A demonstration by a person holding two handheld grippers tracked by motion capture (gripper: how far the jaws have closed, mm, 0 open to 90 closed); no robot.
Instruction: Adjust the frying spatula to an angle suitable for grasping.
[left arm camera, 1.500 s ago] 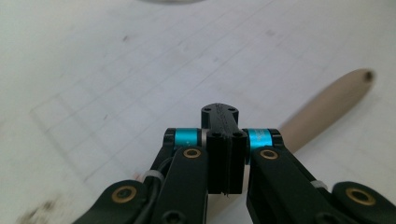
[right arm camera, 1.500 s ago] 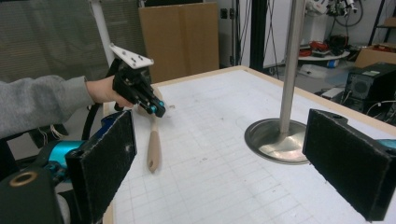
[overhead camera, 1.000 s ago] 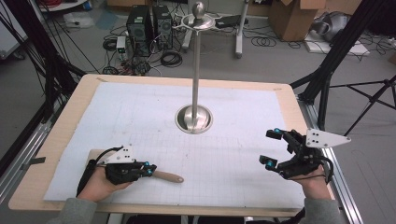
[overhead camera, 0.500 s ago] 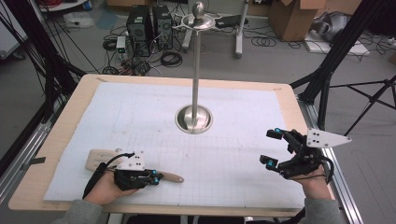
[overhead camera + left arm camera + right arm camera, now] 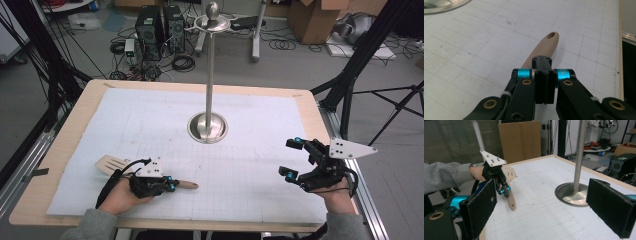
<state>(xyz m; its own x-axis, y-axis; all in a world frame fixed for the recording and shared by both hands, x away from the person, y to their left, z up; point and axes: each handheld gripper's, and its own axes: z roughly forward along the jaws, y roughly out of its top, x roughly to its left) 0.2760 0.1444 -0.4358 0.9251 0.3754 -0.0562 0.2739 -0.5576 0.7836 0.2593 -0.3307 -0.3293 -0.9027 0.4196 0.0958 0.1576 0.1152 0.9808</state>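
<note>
change: since a second ago the left gripper (image 5: 170,185) has travelled to the right along the spatula (image 5: 112,164). Before, its body hid the slotted blade; now the blade lies uncovered behind the hand, and less of the handle sticks out in front.
spatula itself: it has not moved on the mat (image 5: 250,150); the handle tip is at the same place in all three high views.
right gripper: the right gripper (image 5: 292,159) has kept its place near the right edge of the mat, well apart from the spatula.
meaning: I judge that the left hand was looking for a better place on the handle, closer to its end, before a lift.
left tongs: pressed together. In the left gripper view the two pads meet above the handle (image 5: 541,51), which runs out below and beyond them. If they pinch the wood, I cannot tell.
right tongs: spread wide, with nothing between them.
place: the spatula lies flat on the front left part of the mat, in front of the metal stand (image 5: 207,127) and to its left.
long axis: almost left to right in the high view, a little oblique.
pointing: blade to the left and slightly away from the person; handle end, with its hanging hole, to the right toward the middle of the mat.
</note>
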